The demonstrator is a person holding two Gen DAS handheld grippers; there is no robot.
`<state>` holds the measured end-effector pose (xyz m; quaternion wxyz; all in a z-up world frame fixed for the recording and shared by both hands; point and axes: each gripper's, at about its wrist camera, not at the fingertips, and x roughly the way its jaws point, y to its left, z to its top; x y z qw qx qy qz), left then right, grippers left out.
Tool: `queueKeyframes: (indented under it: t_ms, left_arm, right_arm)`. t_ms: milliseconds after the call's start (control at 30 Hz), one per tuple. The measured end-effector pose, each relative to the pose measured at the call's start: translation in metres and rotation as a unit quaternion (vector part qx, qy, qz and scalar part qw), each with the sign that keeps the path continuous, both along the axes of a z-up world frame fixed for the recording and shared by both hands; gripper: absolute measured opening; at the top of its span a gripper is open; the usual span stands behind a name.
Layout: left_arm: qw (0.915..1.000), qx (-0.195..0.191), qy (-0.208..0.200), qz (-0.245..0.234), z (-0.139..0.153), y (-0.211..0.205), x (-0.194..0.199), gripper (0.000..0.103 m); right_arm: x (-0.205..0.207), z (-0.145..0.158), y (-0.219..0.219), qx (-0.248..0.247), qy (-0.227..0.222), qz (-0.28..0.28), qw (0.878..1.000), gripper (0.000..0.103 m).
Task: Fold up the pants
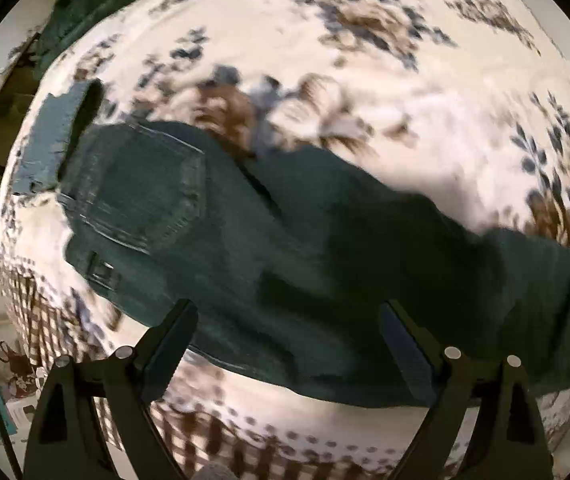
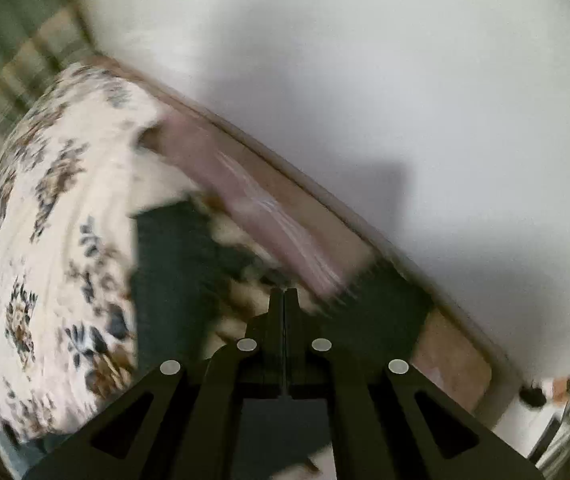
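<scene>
A pair of dark blue denim pants (image 1: 277, 240) lies spread across a cream bedspread printed with blue and brown flowers (image 1: 385, 92), the stitched back pocket (image 1: 153, 196) facing up at the left and the legs running off to the right. The left gripper (image 1: 285, 340) hovers over the near edge of the denim, its black fingers (image 1: 169, 344) spread wide and holding nothing. In the blurred right wrist view, the right gripper (image 2: 283, 300) has its fingers pressed together; dark cloth appears around the tips, though the blur leaves it unclear whether any is pinched between them. Beyond it, a brown wooden bed frame (image 2: 325, 216) runs along a plain white wall (image 2: 365, 80). No legible label or lettering shows on the pants.
</scene>
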<state>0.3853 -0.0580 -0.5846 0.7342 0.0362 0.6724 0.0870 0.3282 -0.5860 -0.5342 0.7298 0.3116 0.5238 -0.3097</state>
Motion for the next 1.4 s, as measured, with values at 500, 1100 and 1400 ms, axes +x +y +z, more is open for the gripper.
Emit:
queueKeyframes:
  t_ms: [500,1100,1400]
  left_arm:
    - [0.9989,0.027,-0.005,-0.038,-0.008,-0.042,0.0,0.092]
    - [0.9991,-0.034,0.011,-0.022,-0.016,-0.061,-0.019,0.092]
    - [0.9991,-0.033,0.007,-0.027,-0.016,-0.063,-0.024,0.092]
  right_arm:
    - [0.166,-0.121,0.137,0.072,0.114,0.193,0.972,0.065]
    - [-0.072,-0.117,0.023,0.126,0.068,-0.091,0.985,0.005]
    - [-0.09,-0.143,0.011,0.191,0.024,-0.11,0.975,0.044]
